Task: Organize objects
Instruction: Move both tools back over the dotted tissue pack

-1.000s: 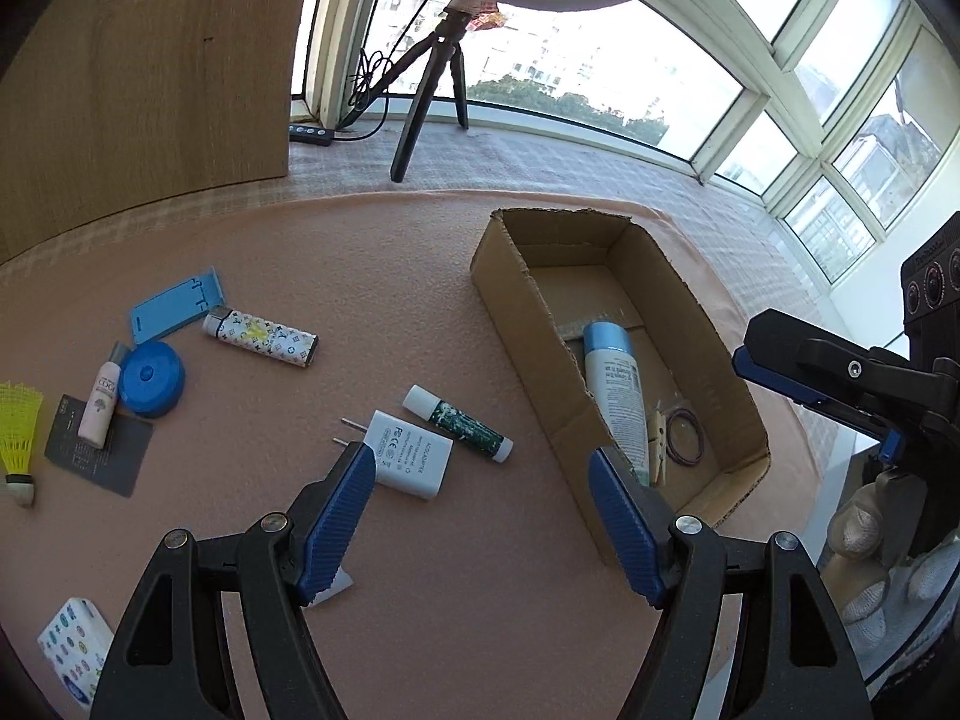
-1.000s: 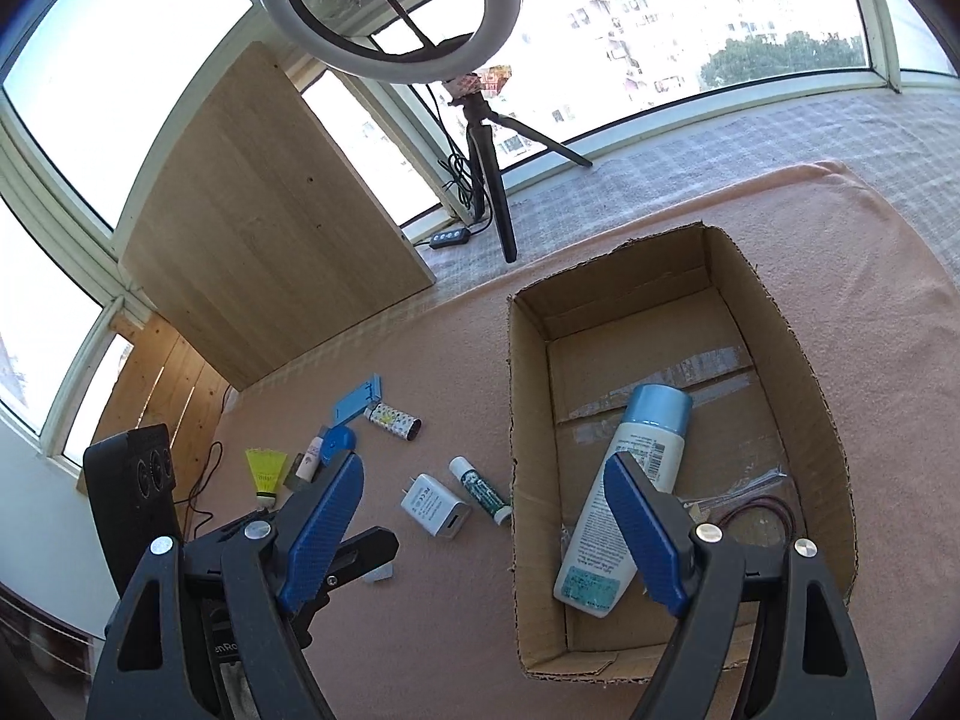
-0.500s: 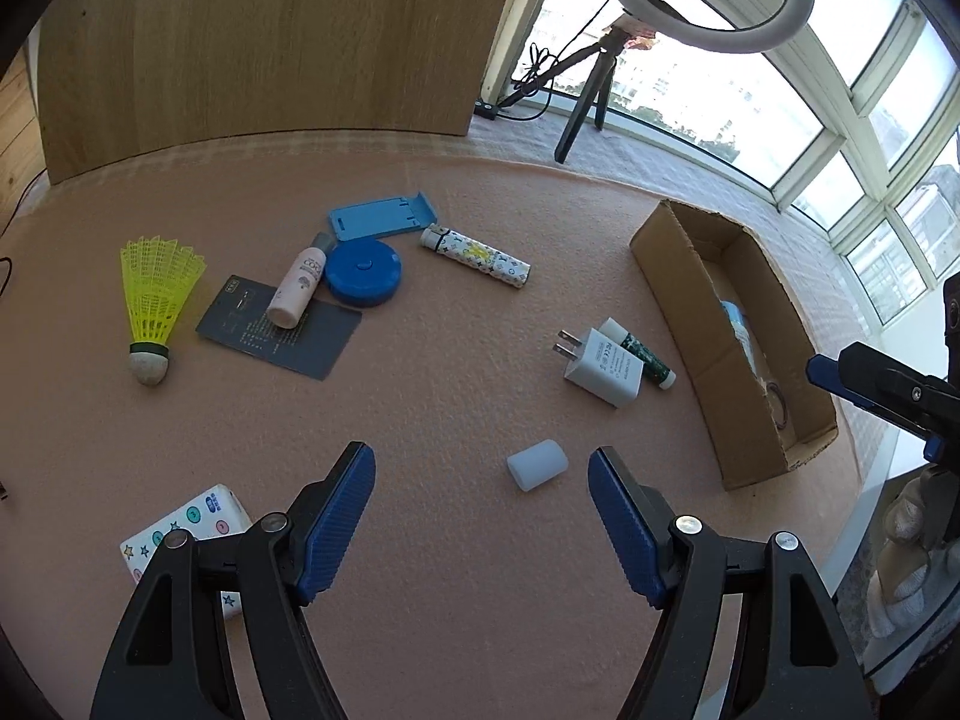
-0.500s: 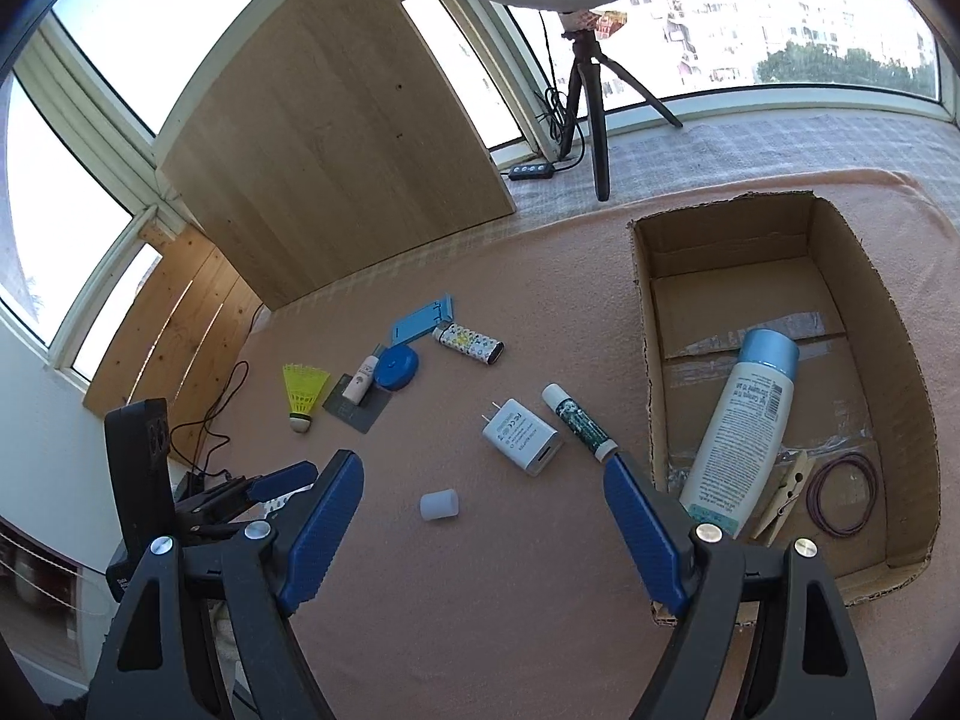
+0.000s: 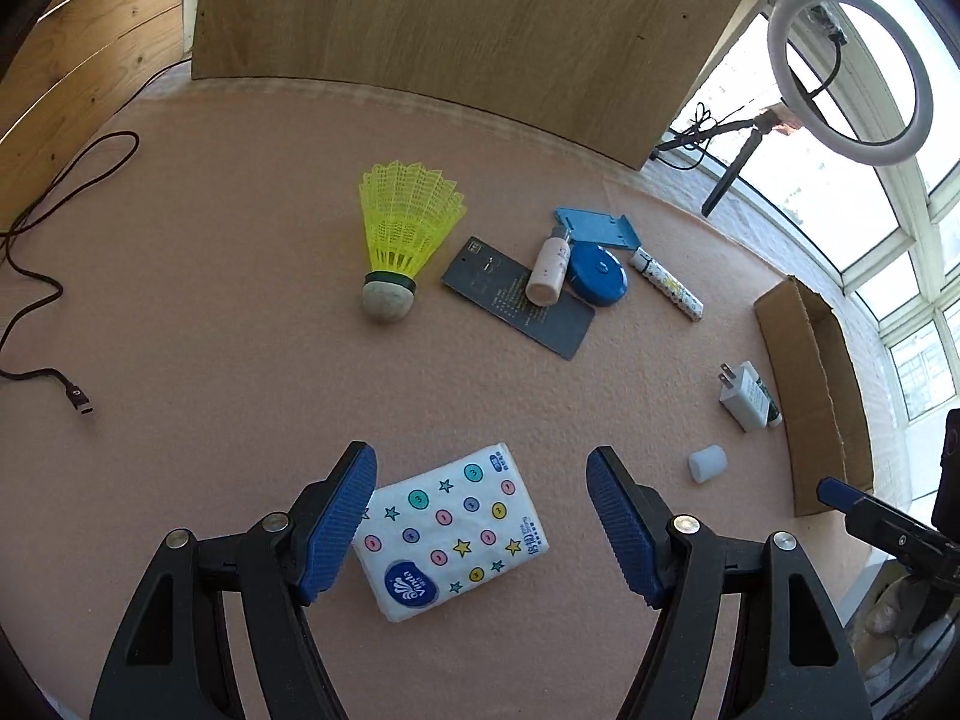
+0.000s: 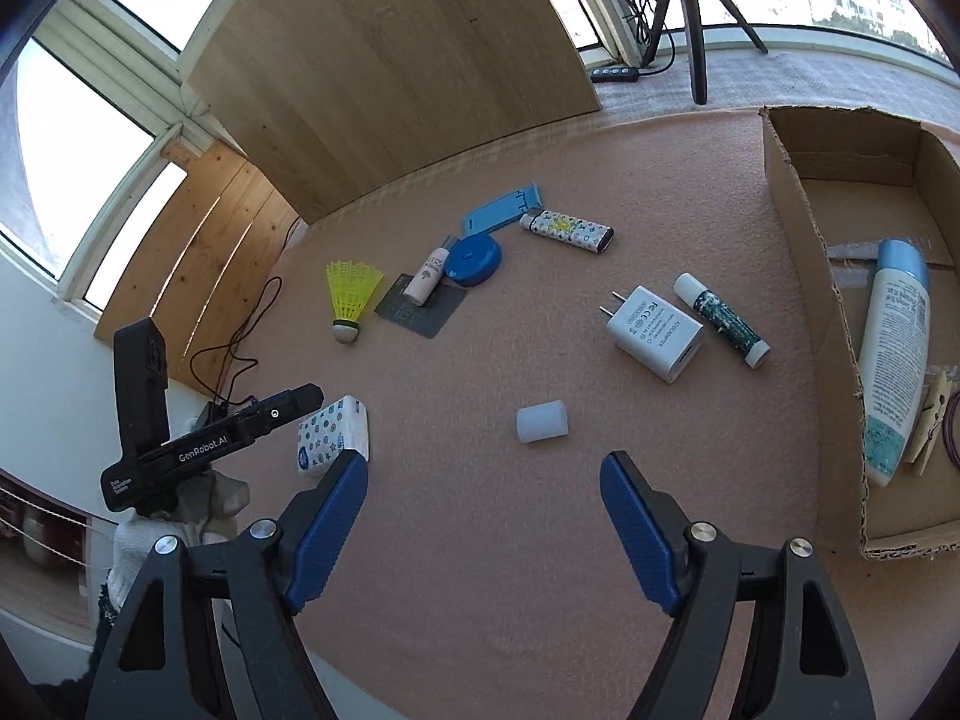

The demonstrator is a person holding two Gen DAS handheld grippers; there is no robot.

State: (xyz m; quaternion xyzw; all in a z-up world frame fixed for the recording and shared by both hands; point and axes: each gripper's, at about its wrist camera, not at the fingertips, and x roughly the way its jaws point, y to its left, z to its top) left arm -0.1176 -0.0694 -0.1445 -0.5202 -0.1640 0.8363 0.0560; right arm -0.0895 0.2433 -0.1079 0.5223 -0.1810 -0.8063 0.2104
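Both views come from fisheye cameras mounted on hand-held grippers, each looking forward and steeply down along its own two blue fingers. The left wrist view sits low over the near part of the pink mat (image 5: 240, 300), close above the tissue pack (image 5: 450, 531), and faces the wooden board (image 5: 480, 30) at the far edge. The right wrist view hangs further right, above the small white cap (image 6: 542, 420), facing the same far edge with the cardboard box (image 6: 798, 252) at its right. Both share the shuttlecock (image 5: 399, 240), the tissue pack, the cap and the white charger (image 6: 654, 333); each also catches the other gripper at its margin.
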